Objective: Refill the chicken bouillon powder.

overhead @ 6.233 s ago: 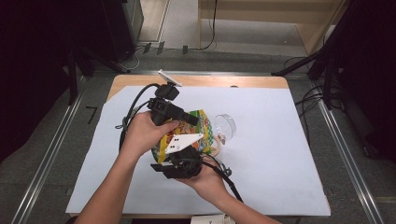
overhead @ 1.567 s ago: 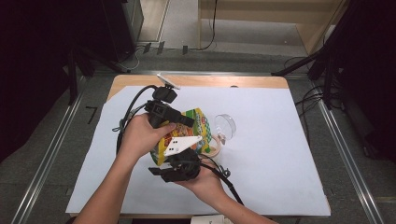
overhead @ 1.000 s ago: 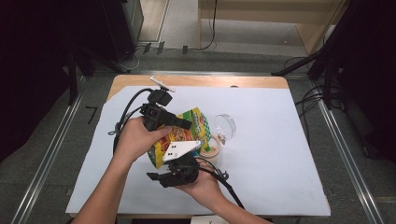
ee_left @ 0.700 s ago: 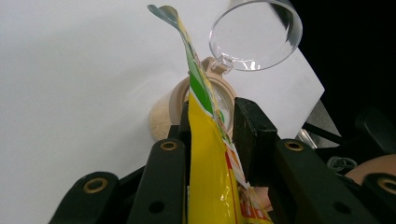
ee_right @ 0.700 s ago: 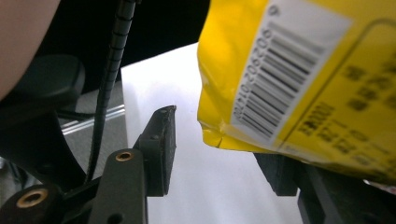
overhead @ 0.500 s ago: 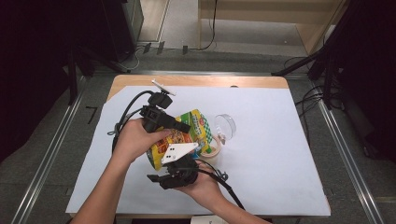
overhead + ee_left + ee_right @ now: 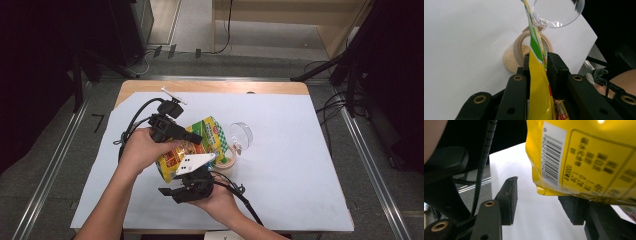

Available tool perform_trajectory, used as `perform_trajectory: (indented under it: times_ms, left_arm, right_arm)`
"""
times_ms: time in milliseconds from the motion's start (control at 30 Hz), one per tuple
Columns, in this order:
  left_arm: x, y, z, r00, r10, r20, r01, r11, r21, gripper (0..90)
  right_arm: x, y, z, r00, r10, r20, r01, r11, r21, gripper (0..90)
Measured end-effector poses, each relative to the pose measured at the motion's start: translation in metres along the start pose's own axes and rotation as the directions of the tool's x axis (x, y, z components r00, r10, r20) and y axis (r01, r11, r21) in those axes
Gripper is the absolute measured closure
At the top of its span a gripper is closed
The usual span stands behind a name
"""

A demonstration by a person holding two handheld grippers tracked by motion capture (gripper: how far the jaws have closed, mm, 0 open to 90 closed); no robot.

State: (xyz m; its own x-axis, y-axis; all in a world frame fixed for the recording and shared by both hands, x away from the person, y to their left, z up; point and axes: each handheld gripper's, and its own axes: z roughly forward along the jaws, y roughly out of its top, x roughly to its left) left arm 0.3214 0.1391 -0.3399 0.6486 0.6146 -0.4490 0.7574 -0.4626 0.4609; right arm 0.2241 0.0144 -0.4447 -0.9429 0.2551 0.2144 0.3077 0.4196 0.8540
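A yellow and green snack bag (image 7: 207, 137) hangs tilted over the table, its top toward an open jar (image 7: 229, 159). My left gripper (image 7: 196, 138) is shut on the bag's upper edge (image 7: 536, 75); its jaws have just been closing, with the bag between them. The jar (image 7: 524, 53) has a tan rim and holds beige granules. Its clear glass lid (image 7: 556, 12) is swung open beside it. My right gripper (image 7: 172, 187) is under the bag's bottom corner (image 7: 544, 190). Its jaws stand open, and one pad (image 7: 510, 197) is well apart from the bag.
White paper (image 7: 300, 165) covers the wooden table (image 7: 210, 86). Black cables (image 7: 132, 125) loop from the left gripper, and another (image 7: 245, 205) trails from the right. To the right of the jar the paper lies bare.
Over several seconds both hands and the bag have drifted slightly left and toward the near edge. In the last second almost nothing has shifted.
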Motion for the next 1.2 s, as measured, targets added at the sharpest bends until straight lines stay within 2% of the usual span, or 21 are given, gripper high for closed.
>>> perform_trajectory:
  times_ms: [133,233,367,500,600,833,900,1200]
  left_arm:
    - [0.000,0.000,0.000,0.9999,0.012,0.008,-0.012,0.9999,0.001,79.7]
    - [0.004,0.001,0.003,0.9987,0.022,0.046,-0.022,0.9997,0.003,79.0]
    - [0.005,0.002,0.010,0.9972,0.043,0.060,-0.043,0.9990,0.010,78.8]
    - [0.010,0.001,0.015,0.9957,0.031,0.087,-0.033,0.9990,0.030,79.5]
    - [0.013,0.000,0.017,0.9960,0.020,0.087,-0.023,0.9991,0.035,80.6]
    - [0.014,0.000,0.018,0.9965,0.034,0.076,-0.037,0.9987,0.036,79.2]
    - [0.016,-0.001,0.016,0.9966,0.025,0.078,-0.028,0.9988,0.041,80.8]
    - [0.020,-0.006,0.002,0.9958,0.040,0.083,-0.043,0.9982,0.041,86.0]
  right_arm:
    - [-0.001,-0.002,0.002,0.9998,-0.017,0.010,0.017,1.000,0.005,50.8]
    - [-0.001,-0.003,0.002,0.9996,-0.028,0.008,0.028,1.000,0.010,51.4]
    - [0.000,-0.004,0.003,0.9993,-0.036,0.005,0.036,0.999,0.012,52.2]
    - [0.001,-0.006,0.005,0.9988,-0.047,0.015,0.047,0.998,0.033,52.2]
    - [0.001,-0.007,0.007,0.9980,-0.060,0.019,0.059,0.997,0.048,52.5]
    - [0.002,-0.008,0.008,0.9981,-0.059,0.019,0.057,0.996,0.061,52.7]
    - [0.001,-0.009,0.008,0.9981,-0.060,0.015,0.059,0.997,0.059,52.6]
    - [0.002,-0.013,0.012,0.9982,-0.054,0.025,0.051,0.995,0.086,50.7]
